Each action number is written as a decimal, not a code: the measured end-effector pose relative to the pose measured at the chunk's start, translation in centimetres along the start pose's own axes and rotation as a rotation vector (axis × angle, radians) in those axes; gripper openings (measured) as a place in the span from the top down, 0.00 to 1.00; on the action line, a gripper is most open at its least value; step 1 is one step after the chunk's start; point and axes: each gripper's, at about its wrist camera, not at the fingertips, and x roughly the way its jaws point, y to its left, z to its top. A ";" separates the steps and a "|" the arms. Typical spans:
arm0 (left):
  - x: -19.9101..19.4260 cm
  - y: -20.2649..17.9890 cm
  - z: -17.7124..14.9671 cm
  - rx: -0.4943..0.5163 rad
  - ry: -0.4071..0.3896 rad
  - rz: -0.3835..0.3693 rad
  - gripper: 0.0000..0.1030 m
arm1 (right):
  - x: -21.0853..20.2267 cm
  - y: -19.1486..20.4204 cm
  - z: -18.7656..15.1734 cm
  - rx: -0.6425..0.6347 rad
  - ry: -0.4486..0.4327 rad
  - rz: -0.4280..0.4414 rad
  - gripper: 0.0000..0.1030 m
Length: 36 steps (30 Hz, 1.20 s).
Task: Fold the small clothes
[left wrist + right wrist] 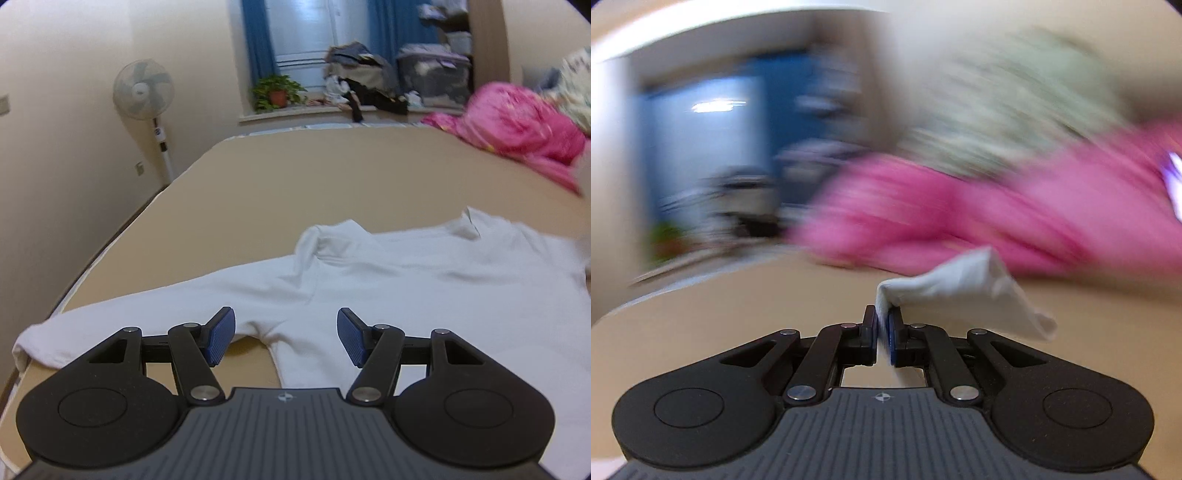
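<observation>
A small white long-sleeved top [406,273] lies spread on the tan bed [295,177], one sleeve stretched to the left bed edge. My left gripper [286,338] is open and empty, hovering just above the armpit of that sleeve. In the blurred right wrist view, my right gripper [884,325] is shut on a white fold of the top [964,288] and holds it lifted above the bed [738,306].
A pink blanket [517,129] is heaped at the bed's far right, and it also shows in the right wrist view [960,210]. A standing fan [144,92] is by the left wall. A potted plant [277,92] and piled clothes [369,81] sit on the window sill.
</observation>
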 end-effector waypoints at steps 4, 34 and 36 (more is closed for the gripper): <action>0.3 1.9 0.4 -0.066 0.022 0.031 0.35 | -5.7 16.7 -2.5 -0.050 0.058 0.390 0.94; 14.7 5.5 1.9 -0.283 0.286 -0.171 0.87 | -2.8 3.8 -13.0 -0.075 0.687 0.204 0.62; 14.3 5.4 2.2 -0.251 0.261 -0.142 0.95 | -2.3 3.4 -12.8 -0.083 0.671 0.171 0.92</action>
